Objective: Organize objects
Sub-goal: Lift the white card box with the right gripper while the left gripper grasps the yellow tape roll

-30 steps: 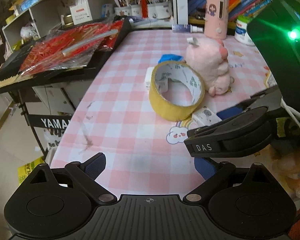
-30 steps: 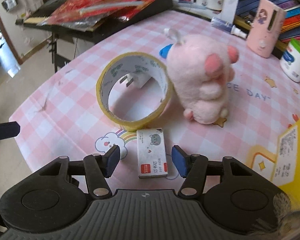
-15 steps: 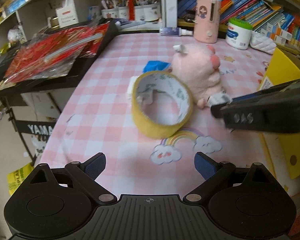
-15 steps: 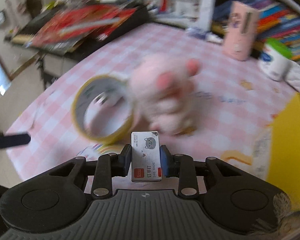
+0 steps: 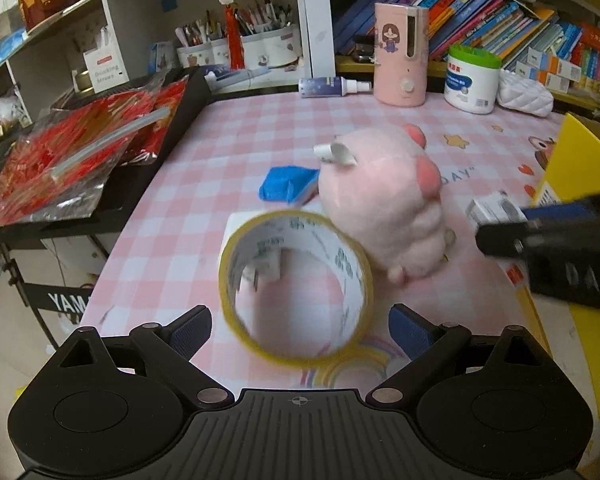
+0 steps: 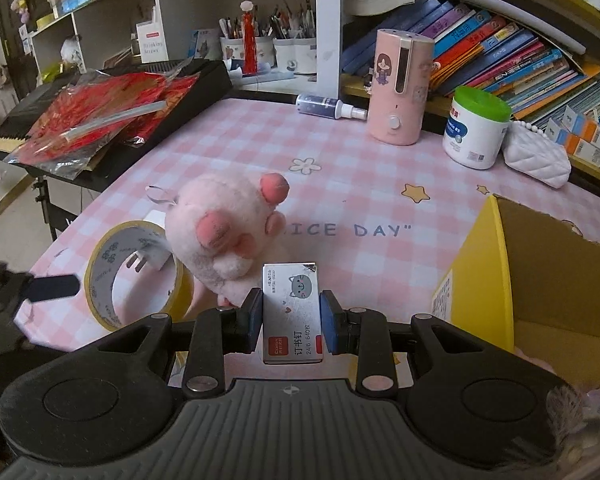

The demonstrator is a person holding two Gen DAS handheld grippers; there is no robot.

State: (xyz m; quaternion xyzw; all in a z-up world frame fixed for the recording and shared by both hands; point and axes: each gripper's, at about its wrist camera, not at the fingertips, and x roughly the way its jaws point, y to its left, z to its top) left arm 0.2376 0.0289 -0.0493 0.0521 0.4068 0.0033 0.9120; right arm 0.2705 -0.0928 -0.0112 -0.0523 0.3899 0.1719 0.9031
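My right gripper [image 6: 291, 316] is shut on a small white staple box [image 6: 292, 312] with a grey cat face, held above the pink checked table [image 6: 340, 168] near the yellow cardboard box [image 6: 484, 280]. In the left wrist view the staple box [image 5: 494, 208] and right gripper [image 5: 500, 224] show at the right. My left gripper [image 5: 300, 328] is open, its fingers either side of the yellow tape roll [image 5: 296, 284], which stands on edge. A pink plush toy [image 5: 384, 204] lies behind the roll; it also shows in the right wrist view [image 6: 220, 232]. A white plug [image 6: 148, 256] sits inside the roll [image 6: 136, 276].
A blue packet [image 5: 286, 186] lies left of the plush. A pink humidifier [image 6: 400, 88], spray bottle [image 6: 324, 106], green-lidded tub [image 6: 476, 128] and white pouch [image 6: 536, 156] line the back. A black keyboard with red wrappers [image 5: 92, 148] borders the left edge. Bookshelves stand behind.
My right gripper closed on the staple box, lifted it off the table and moved right toward the yellow box. My left gripper moved forward up to the tape roll.
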